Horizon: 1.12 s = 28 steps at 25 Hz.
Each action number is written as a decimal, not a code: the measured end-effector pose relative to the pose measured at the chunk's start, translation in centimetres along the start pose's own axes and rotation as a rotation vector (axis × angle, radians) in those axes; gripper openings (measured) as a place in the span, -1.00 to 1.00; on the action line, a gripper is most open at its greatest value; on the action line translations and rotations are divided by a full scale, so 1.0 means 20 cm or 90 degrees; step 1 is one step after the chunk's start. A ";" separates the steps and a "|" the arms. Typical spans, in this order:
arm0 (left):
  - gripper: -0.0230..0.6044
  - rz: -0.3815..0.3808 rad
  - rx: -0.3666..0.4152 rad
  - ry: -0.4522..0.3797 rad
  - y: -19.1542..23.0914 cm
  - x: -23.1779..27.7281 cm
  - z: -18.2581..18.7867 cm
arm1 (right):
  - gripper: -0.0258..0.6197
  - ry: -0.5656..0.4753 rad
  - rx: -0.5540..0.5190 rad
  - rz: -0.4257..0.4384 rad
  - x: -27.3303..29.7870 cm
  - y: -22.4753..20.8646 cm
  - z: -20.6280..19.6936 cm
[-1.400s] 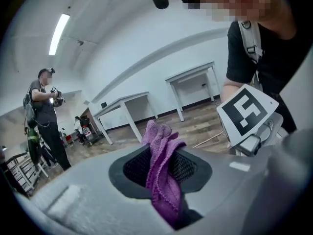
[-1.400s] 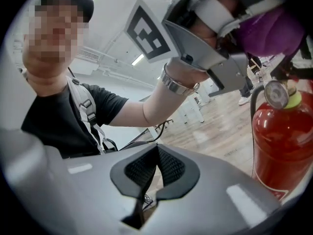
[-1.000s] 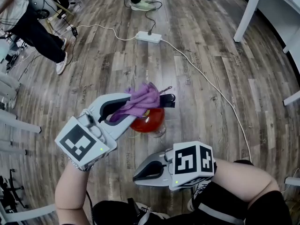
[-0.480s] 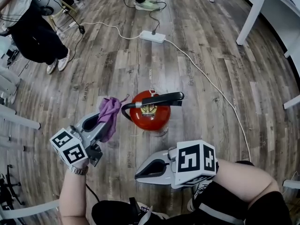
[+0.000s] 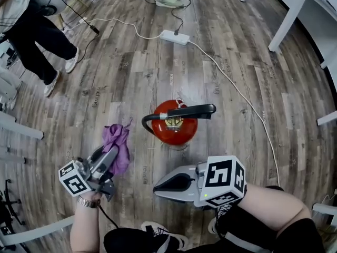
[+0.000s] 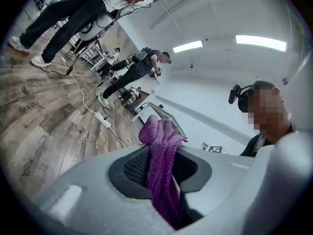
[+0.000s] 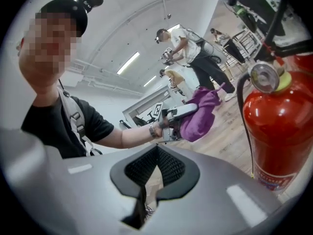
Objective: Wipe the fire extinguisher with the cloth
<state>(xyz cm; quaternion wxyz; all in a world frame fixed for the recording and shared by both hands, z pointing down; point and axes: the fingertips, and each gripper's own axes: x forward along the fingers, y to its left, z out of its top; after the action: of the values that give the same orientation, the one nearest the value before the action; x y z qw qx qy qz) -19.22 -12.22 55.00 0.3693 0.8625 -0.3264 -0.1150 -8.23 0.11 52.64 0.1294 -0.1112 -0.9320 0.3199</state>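
A red fire extinguisher (image 5: 176, 126) with a black handle (image 5: 184, 112) stands upright on the wooden floor. My left gripper (image 5: 108, 159) is low and to its left, apart from it, shut on a purple cloth (image 5: 117, 143) that bunches out past the jaws. In the left gripper view the cloth (image 6: 164, 173) hangs pinched between the pads. My right gripper (image 5: 158, 186) is shut and empty, in front of the extinguisher. The right gripper view shows the extinguisher (image 7: 279, 131) close at the right, its gauge (image 7: 264, 77), and the cloth (image 7: 200, 114) beyond.
A white power strip (image 5: 174, 36) with its cable (image 5: 242, 101) lies behind the extinguisher. A person (image 5: 31, 30) stands at the upper left. White table legs (image 5: 287, 17) rise at the upper right, and white furniture legs (image 5: 21, 130) line the left edge.
My left gripper has carried the cloth off the top of the extinguisher, down and to the left, rolling as it went. The right gripper has stayed put.
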 end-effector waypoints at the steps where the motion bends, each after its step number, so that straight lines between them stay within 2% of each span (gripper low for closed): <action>1: -0.64 -0.002 -0.012 -0.004 -0.03 -0.02 0.00 | -0.91 -0.017 0.021 -0.004 0.00 0.00 0.02; 3: -0.64 -0.004 -0.041 -0.004 -0.10 -0.04 -0.02 | -0.91 -0.052 0.065 -0.011 0.00 0.00 0.06; 5: -0.64 0.005 -0.062 0.018 -0.21 -0.06 -0.05 | -0.91 -0.087 0.118 -0.022 -0.01 -0.01 0.07; 8: -0.64 0.023 -0.082 0.053 -0.42 -0.11 -0.06 | -0.91 -0.140 0.208 -0.082 -0.04 -0.03 0.03; 11: -0.64 0.030 -0.119 0.060 -0.64 -0.15 -0.01 | -0.91 -0.132 0.269 -0.150 -0.12 0.03 0.00; 13: -0.64 0.038 -0.145 0.065 -0.78 -0.17 0.03 | -0.91 -0.104 0.286 -0.166 -0.18 0.16 0.04; 15: -0.64 0.039 -0.177 0.073 -0.94 -0.17 0.06 | -0.91 -0.093 0.303 -0.171 -0.26 0.33 0.15; 19: -0.64 0.018 -0.224 0.107 -1.31 -0.16 0.18 | -0.91 -0.119 0.334 -0.208 -0.45 0.64 0.44; 25: -0.64 -0.056 -0.212 0.196 -1.87 -0.14 0.34 | -0.91 -0.199 0.340 -0.282 -0.66 1.00 0.85; 28: -0.64 -0.094 -0.202 0.215 -2.08 -0.16 0.45 | -0.91 -0.235 0.329 -0.297 -0.68 1.14 1.02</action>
<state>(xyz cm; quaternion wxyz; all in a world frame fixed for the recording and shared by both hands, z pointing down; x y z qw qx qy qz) -5.79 6.25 18.80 0.5399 0.8223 -0.1738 -0.0453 1.04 2.03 20.52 0.0526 0.1996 -0.8285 0.5206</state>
